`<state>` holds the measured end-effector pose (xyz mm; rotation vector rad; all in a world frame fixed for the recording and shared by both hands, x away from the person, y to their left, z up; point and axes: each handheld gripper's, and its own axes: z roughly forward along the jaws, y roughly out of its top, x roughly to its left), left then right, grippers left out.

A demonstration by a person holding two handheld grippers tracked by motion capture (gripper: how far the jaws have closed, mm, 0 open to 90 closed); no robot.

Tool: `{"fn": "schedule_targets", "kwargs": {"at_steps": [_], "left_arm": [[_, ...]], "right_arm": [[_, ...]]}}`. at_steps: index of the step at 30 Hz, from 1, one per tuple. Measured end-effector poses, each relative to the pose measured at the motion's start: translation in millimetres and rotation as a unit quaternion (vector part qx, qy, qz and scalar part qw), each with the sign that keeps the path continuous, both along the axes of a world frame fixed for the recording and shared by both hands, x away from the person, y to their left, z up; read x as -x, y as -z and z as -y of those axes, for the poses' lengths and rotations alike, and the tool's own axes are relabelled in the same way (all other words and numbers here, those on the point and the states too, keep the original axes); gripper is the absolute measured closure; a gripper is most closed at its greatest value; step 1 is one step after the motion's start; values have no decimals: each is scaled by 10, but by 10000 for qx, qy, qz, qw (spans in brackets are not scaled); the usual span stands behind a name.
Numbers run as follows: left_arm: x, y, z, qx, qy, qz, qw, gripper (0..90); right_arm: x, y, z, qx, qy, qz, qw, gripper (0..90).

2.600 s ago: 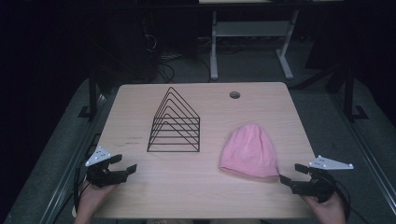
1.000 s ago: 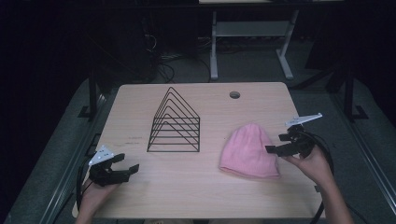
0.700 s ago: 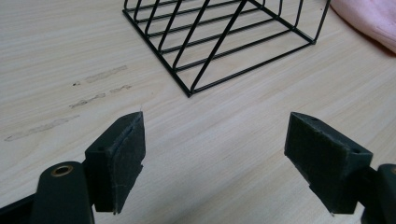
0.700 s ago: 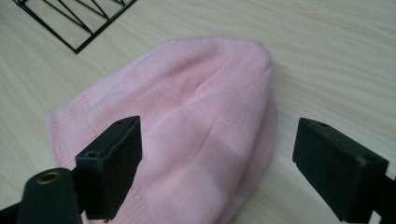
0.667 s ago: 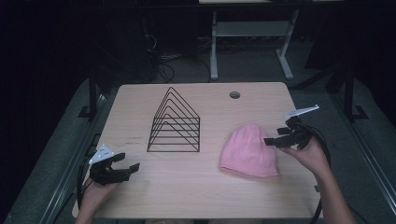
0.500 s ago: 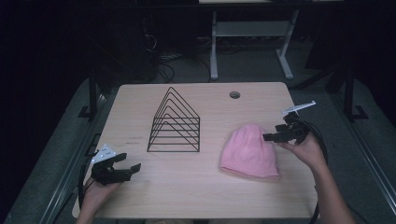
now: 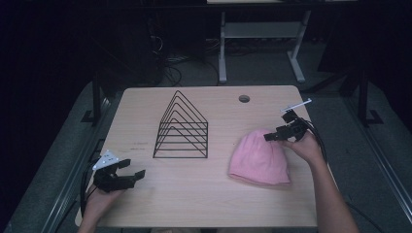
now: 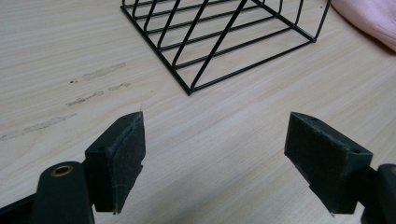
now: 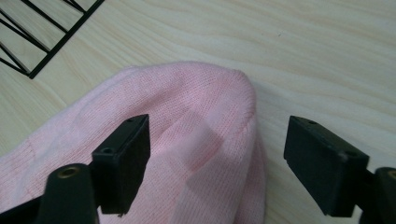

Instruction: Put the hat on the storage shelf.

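Note:
A pink knit beanie [image 7: 260, 156] lies flat on the right half of the wooden table [image 7: 214, 199]. My right gripper [image 7: 273, 136] hovers open just above the beanie's rounded top end, its jaws straddling that end [image 9: 205, 126] without touching it. A black wire rack [image 7: 182, 127] of nested triangles stands left of the table's middle. Down at the front left corner my left gripper [image 7: 137, 172] rests low over bare wood, open, with nothing between its pads [image 8: 125, 154]. The rack's base corner [image 8: 189, 88] lies a short way ahead of it.
A round cable hole [image 7: 244, 99] sits in the table near the far edge. A white desk frame [image 7: 262, 34] and cables stand on the dark floor beyond. Bare wood stretches along the front between my two hands.
My right gripper has travelled from the front right corner up to the beanie's top end. The left gripper has stayed almost still.

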<state>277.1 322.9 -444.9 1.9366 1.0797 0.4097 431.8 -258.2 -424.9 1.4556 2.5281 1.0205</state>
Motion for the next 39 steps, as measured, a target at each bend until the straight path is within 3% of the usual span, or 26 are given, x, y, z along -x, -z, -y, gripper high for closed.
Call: {"fn": "schedule_targets", "kwargs": {"at_steps": [8, 17, 27, 31, 39], "left_arm": [[0, 7, -2, 20, 5, -19, 10000, 203], [6, 6, -24, 28, -5, -17, 10000, 203], [7, 11, -12, 18, 0, -37, 10000, 203], [7, 19, 2, 27, 12, -26, 10000, 203], [7, 19, 1, 24, 24, -42, 10000, 204]], "right_arm": [[-105, 139, 18, -177, 94, -243, 9995, 300], [-173, 296, -12, -139, 95, -533, 9984, 412], [-159, 340, -7, -274, 50, -516, 9983, 540], [-147, 366, 23, -479, 31, -576, 9972, 645], [-113, 332, 39, -764, -4, -491, 9959, 745]]}}
